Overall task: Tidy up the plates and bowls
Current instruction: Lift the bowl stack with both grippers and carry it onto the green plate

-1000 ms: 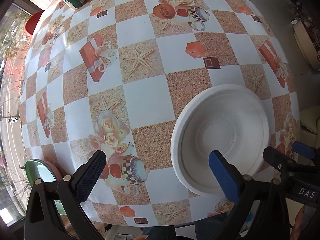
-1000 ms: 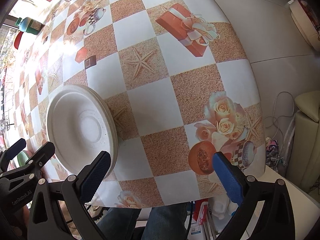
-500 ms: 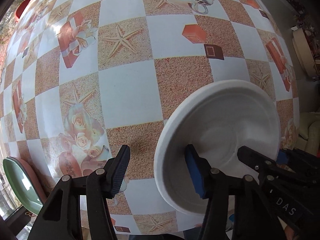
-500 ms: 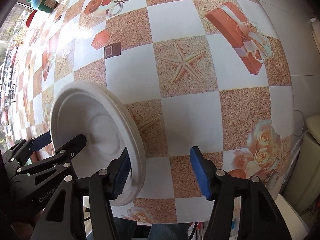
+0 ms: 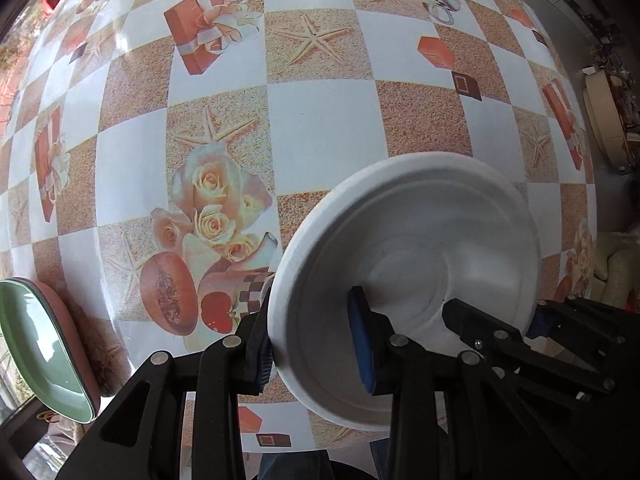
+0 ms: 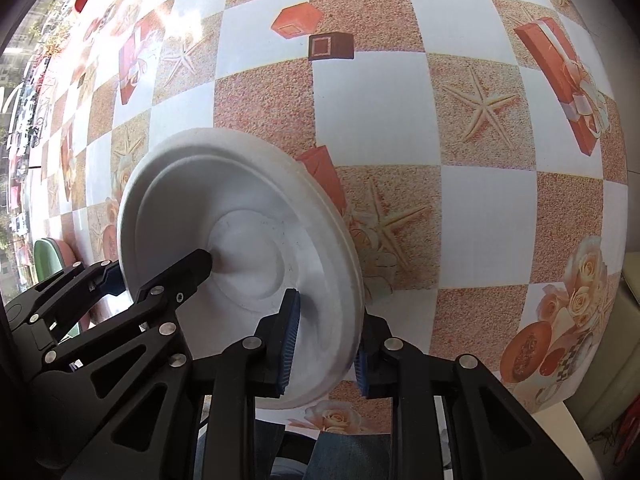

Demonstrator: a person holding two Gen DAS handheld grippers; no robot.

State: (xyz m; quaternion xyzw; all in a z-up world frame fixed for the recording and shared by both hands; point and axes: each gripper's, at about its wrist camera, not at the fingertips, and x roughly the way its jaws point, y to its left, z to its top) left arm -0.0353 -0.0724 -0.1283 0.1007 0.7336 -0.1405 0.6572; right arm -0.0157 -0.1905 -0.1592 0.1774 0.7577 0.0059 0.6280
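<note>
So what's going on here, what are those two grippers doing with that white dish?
A person is holding one white plate with both handheld grippers. The left gripper clamps its left rim and the right gripper clamps the opposite rim, one finger inside and one outside on each. The plate sits near the front edge of the patterned table. A green dish lies at the table's left edge.

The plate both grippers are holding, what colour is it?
Plain white plate, clearest in the right wrist view.

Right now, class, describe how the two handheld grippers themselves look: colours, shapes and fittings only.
Both the left gripper and the right gripper are black, angular linkage frames with triangular cut-outs and silver rivets. Their fingers carry ribbed blue pads. No cables or sleeves show.
</note>
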